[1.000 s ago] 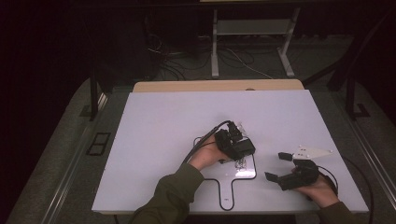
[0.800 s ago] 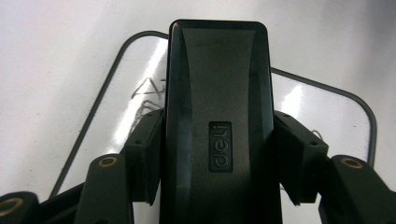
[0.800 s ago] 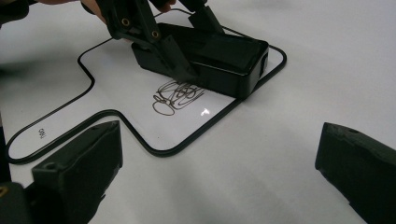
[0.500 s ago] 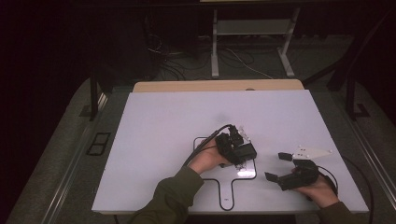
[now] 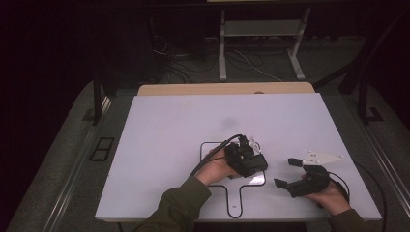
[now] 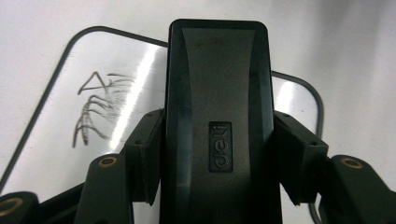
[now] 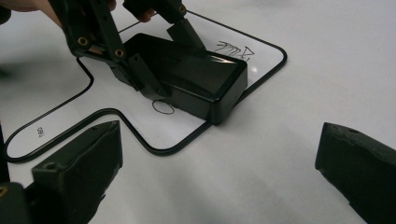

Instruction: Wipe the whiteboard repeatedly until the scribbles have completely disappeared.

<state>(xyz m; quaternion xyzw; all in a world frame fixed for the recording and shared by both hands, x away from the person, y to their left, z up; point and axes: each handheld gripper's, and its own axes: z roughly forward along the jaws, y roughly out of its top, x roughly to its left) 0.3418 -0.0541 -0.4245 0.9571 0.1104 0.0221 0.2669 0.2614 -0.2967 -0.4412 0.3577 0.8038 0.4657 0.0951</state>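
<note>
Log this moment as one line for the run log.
left gripper: shut on black eraser | eraser: on small whiteboard | right gripper: open, empty

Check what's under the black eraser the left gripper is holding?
The black eraser sits on a small handled whiteboard, clamped by the left gripper. A pen oval shows at its edge and scribbles beyond it. Any marks directly beneath are covered.

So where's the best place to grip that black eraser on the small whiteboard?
Across its two long side walls, coming from above and behind its short end, as the left hand-held gripper does now. The black eraser is a long, flat-sided block lying on the small whiteboard, so the pads seat squarely on parallel faces.
</note>
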